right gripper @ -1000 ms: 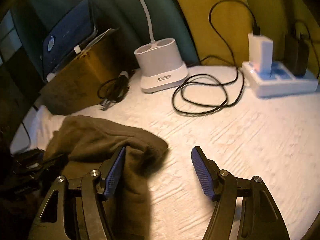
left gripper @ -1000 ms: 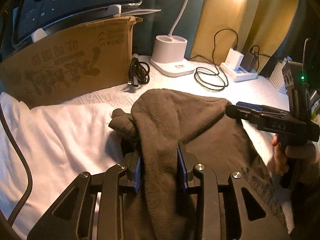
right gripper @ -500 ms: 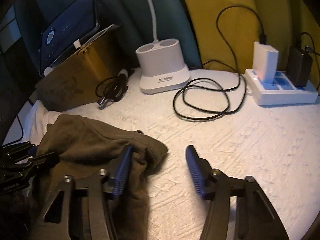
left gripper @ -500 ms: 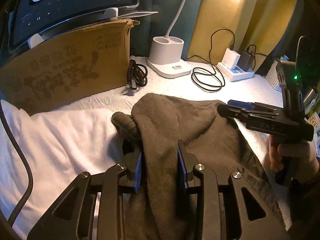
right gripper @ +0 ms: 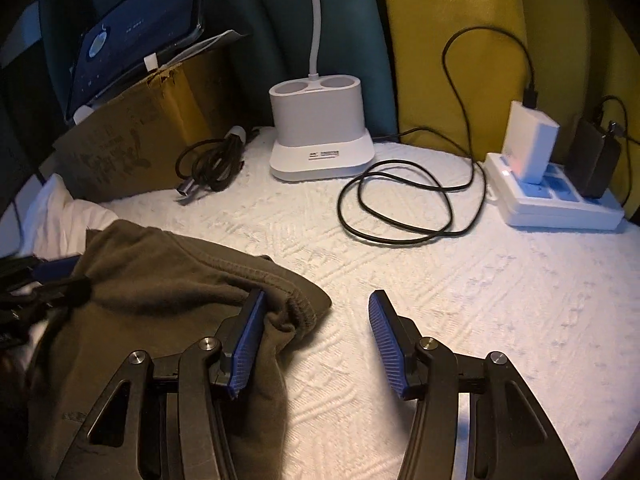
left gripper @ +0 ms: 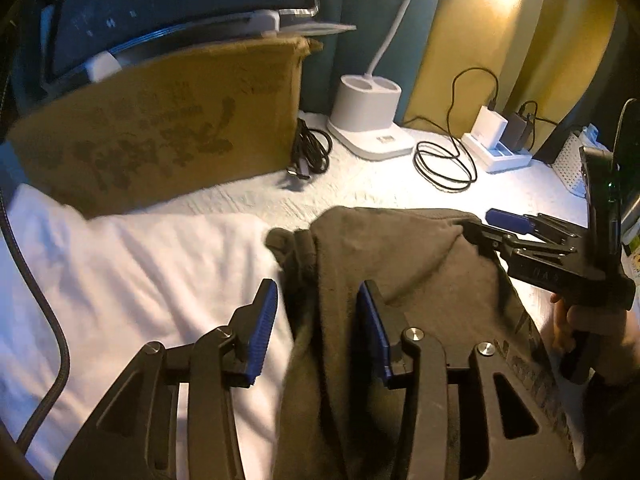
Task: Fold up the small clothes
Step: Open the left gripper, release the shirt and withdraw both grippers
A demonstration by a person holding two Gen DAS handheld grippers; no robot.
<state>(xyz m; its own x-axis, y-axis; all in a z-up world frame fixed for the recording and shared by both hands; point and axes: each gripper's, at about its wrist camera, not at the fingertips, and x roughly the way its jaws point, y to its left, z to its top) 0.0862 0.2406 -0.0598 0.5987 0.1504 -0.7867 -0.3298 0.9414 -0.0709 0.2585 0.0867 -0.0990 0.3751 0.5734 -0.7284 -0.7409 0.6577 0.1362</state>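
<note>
A brown garment (left gripper: 400,252) lies bunched on the white textured cover (right gripper: 440,300), its left edge over a white cloth (left gripper: 140,280). My left gripper (left gripper: 316,328) straddles a raised fold of it. Its jaws are opening, and the left pad (left gripper: 262,332) now stands clear of the fabric. My right gripper (right gripper: 318,340) is open at the garment's hemmed corner (right gripper: 296,300). Its left pad (right gripper: 248,340) rests against the fabric and the right pad hangs over bare cover. In the left wrist view the right gripper (left gripper: 484,226) sits at the garment's far right edge, held by a hand (left gripper: 592,320).
A printed cardboard box (left gripper: 160,140) with a tablet (left gripper: 180,0) on top stands at the back left. A bundled cable (right gripper: 212,164), a white lamp base (right gripper: 320,140), a looped black cable (right gripper: 400,208) and a power strip with chargers (right gripper: 552,196) line the back.
The left jaws have spread apart and let go of the brown fold they pinched. The right jaws have narrowed somewhat beside the garment's corner.
</note>
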